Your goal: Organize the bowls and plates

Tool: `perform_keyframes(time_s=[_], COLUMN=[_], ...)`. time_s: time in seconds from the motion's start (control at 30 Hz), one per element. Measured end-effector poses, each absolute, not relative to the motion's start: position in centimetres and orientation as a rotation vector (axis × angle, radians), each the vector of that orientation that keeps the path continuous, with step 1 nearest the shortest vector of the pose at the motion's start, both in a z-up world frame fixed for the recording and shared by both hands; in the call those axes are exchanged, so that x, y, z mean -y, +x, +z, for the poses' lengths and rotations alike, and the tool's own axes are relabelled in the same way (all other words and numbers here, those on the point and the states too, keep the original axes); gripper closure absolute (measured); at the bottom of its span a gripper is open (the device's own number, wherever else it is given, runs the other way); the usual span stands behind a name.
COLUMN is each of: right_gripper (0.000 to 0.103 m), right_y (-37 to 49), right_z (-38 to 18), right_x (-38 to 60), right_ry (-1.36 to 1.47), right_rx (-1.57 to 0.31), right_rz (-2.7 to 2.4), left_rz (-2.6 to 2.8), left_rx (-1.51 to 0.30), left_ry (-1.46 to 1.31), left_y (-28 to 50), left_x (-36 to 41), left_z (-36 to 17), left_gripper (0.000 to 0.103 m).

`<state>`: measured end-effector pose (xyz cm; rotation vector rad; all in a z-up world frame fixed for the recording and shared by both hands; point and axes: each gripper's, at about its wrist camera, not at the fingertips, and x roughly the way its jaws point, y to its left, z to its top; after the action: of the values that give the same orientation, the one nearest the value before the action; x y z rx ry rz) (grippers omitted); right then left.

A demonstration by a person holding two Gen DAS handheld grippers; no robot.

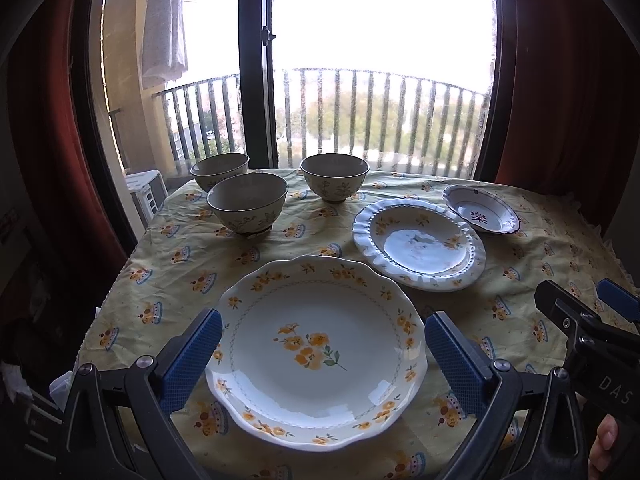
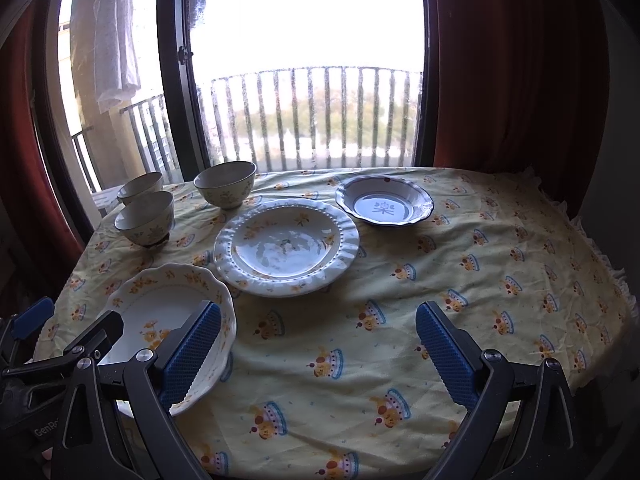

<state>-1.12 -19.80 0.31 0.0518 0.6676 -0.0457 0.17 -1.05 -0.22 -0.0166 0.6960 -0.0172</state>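
Left gripper point(image 1: 322, 354) is hanging wide, empty, fingers bracketing the big plate point(image 1: 316, 354) below, likely the stack base; right gripper point(image 2: 318, 354) is gaping over bare cloth point(image 2: 360, 360); other plates mid-table, bowls point(image 1: 248, 204) grouped far-left.

"das" on right gripper point(image 1: 616, 390) body, left wrist view; "genro", cut off, on left gripper point(image 2: 44, 426) body

The surface point(image 2: 500, 272) wears a yellow crown-print cloth point(image 1: 188, 256). Three bowls point(image 1: 249, 201) cluster at its far left corner; three plates run from the near left edge, the yellow-flowered plate point(image 1: 316, 352), diagonally to the small blue-rimmed plate point(image 1: 482, 208) by the far edge
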Motion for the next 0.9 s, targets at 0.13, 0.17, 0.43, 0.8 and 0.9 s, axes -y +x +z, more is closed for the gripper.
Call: perform_keyframes(time_s=[0.13,0.17,0.43,0.8,0.9], right_gripper=[0.004,0.004,0.004,0.004,0.004], right_y=[-1.17,-1.20,-1.25,-1.27,-1.15], right_z=[0.32,0.32,0.31,0.31,0.33], right_x=[19.76,19.76,19.77,19.84,20.00], right_ry=[0.052,0.052,0.051,0.053,0.055], right_rx=[-0.668,-0.668,-0.667,-0.672,-0.680], right_rz=[-0.046,-0.047,-0.046,-0.043,-0.037], left_rz=[-0.017,-0.017,-0.017,-0.015,-0.010], left_rx=[-0.696,-0.696,-0.696,-0.696,-0.701], left_ry=[-0.016,-0.016,-0.017,-0.015,-0.017], left_y=[0.16,0.15,0.14,0.11,0.16], left_x=[1.01,1.04,1.00,0.96,0.74], left_z=[-0.23,-0.23,-0.24,-0.29,-0.19], left_gripper=[0.001,0.001,0.001,0.001,0.002])
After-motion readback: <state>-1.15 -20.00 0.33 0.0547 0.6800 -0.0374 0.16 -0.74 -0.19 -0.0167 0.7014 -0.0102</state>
